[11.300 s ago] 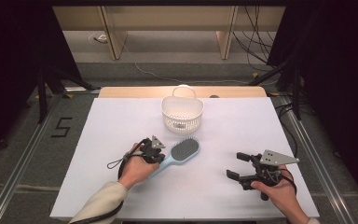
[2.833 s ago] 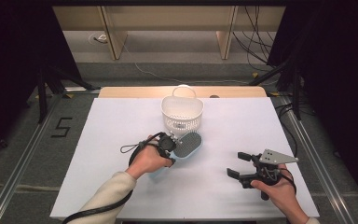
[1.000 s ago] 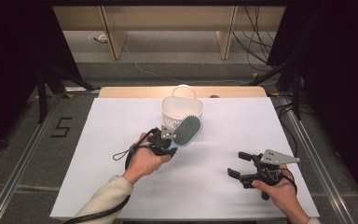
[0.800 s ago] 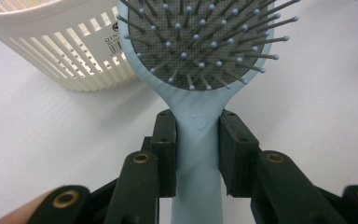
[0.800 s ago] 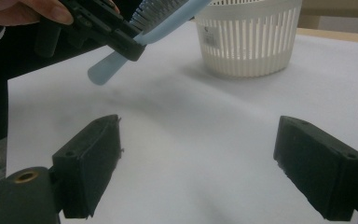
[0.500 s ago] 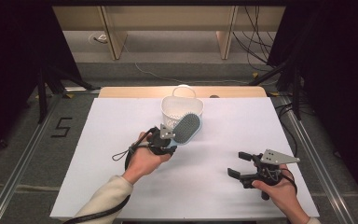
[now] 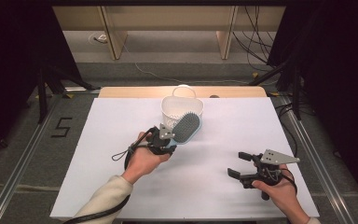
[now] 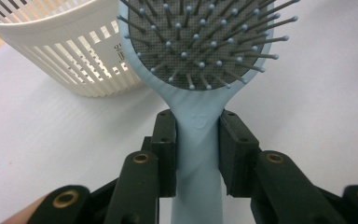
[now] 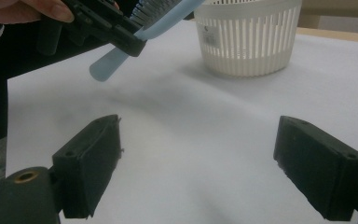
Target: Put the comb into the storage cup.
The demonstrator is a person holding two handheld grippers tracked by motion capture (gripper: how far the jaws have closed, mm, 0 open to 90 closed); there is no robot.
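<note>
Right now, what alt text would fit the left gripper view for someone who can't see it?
Two black jaws clamp the handle of a light blue hairbrush, bristles facing the camera, above a white table. A white slatted basket stands behind it.

Pale blue hairbrush (image 8: pixel 199 140), grey pad; white slatted basket (image 7: pixel 179 105).

The only thing you could actually read was a black "5" (image 7: pixel 63 127) on the floor; the basket's sticker (image 8: pixel 120 50) was too blurry.
</note>
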